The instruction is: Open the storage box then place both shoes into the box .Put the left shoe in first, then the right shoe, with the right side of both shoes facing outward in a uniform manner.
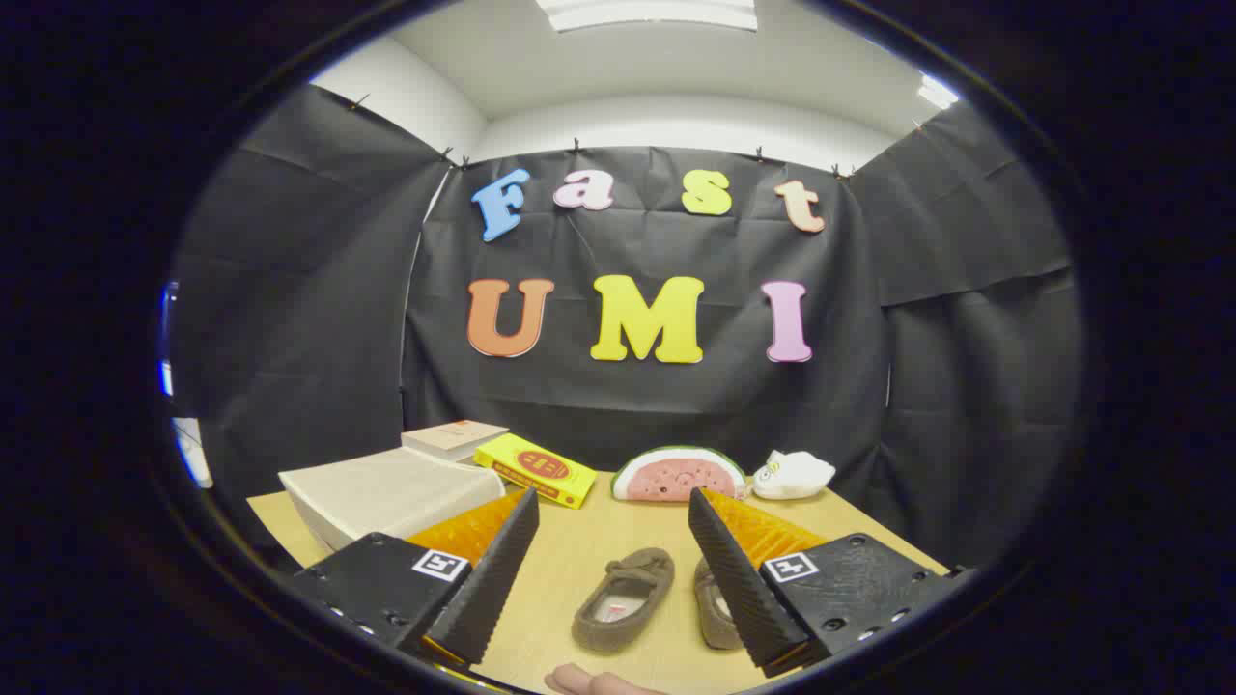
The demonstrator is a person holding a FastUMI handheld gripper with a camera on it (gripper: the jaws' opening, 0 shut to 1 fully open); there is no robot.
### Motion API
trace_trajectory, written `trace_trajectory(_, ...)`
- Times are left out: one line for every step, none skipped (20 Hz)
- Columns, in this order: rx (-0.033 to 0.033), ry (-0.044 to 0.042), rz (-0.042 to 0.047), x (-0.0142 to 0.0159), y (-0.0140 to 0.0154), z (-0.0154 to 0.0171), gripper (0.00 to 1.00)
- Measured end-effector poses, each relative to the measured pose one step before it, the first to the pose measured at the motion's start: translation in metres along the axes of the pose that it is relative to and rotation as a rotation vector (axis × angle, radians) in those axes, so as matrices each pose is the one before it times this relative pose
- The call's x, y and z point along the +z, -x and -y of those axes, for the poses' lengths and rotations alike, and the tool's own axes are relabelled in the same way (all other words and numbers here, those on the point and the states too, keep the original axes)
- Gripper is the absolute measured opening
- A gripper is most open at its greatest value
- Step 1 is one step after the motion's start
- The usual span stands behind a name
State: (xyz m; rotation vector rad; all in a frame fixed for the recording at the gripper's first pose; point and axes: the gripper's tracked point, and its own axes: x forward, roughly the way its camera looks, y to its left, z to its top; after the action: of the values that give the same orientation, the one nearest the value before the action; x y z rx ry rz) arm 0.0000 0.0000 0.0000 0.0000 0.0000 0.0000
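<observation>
In the gripper view, the gripper (613, 541) hangs above the wooden counter (628, 526) with its two fingers (492, 579) spread wide apart, released and holding nothing. Between the fingers, on the counter, lie two small brown shoes. The left shoe (623, 598) rests in the gap, nearer the left finger's side of the middle, its opening facing up and its toe pointing away and a little to the right. The right shoe (713, 608) lies just beside it, partly hidden behind the right finger, so its full shape cannot be made out. The two shoes sit close together but apart.

Beyond the left finger stands the storage box (391, 497), pale and closed, its lid down; the finger overlaps its near corner. On the far side of the box lies a pale book (454, 437), and next to that, ahead of the gap, a yellow box (534, 470) lies flat at an angle. Further on, beyond the right finger's tip, a watermelon-slice toy (678, 475) stands against the wall side of the counter, with a white plush toy (792, 475) just right of it. At the near side of the shoes, a fingertip (579, 681) of a person peeks in.
</observation>
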Motion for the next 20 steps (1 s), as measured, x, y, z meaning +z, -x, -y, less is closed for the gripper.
trace_trajectory(0.00495,-0.00673,-0.00014,-0.00054,-0.00088,-0.00067,0.95)
trace_trajectory(0.00412,-0.00525,-0.00277,-0.00028,-0.00174,-0.00076,0.95)
trace_trajectory(0.00699,-0.00376,-0.00746,-0.00252,-0.00162,-0.00155,0.95)
trace_trajectory(0.00891,-0.00196,-0.00524,-0.00107,-0.00057,-0.00238,0.95)
trace_trajectory(0.0039,0.00023,-0.00011,-0.00023,-0.00169,-0.0004,0.95)
trace_trajectory(-0.00194,0.00417,0.00143,0.00097,-0.00105,0.00103,0.95)
trace_trajectory(-0.00146,0.00274,0.00344,-0.00092,-0.00071,-0.00052,0.95)
trace_trajectory(-0.00396,-0.00185,0.00122,-0.0001,-0.00151,0.0003,0.95)
trace_trajectory(-0.00502,-0.00646,-0.00333,-0.00213,-0.00073,0.00092,0.95)
trace_trajectory(0.00287,-0.00993,-0.00297,-0.00103,-0.00171,0.00024,0.95)
trace_trajectory(0.00255,-0.00469,-0.0042,-0.00129,-0.00113,-0.00201,0.95)
trace_trajectory(-0.00294,-0.0018,-0.00392,-0.00095,-0.00136,0.00151,0.95)
trace_trajectory(-0.00405,-0.00068,-0.0015,-0.00111,-0.00236,0.0032,0.95)
trace_trajectory(-0.00241,-0.00129,-0.00249,-0.00086,-0.00329,0.00159,0.95)
trace_trajectory(0.00095,-0.00414,-0.00818,-0.00402,-0.0035,-0.00047,0.95)
trace_trajectory(0.00652,-0.00835,-0.01169,-0.00343,-0.0047,-0.00165,0.95)
trace_trajectory(0.01574,-0.01233,-0.01318,-0.00364,-0.00525,-0.00514,0.95)
trace_trajectory(0.02234,-0.01397,-0.01462,-0.00321,-0.00622,-0.00672,0.95)
trace_trajectory(0.0269,-0.01443,-0.01606,-0.0033,-0.00703,-0.00681,0.95)
trace_trajectory(0.03404,-0.01732,-0.01386,-0.00299,-0.00929,-0.00932,0.95)
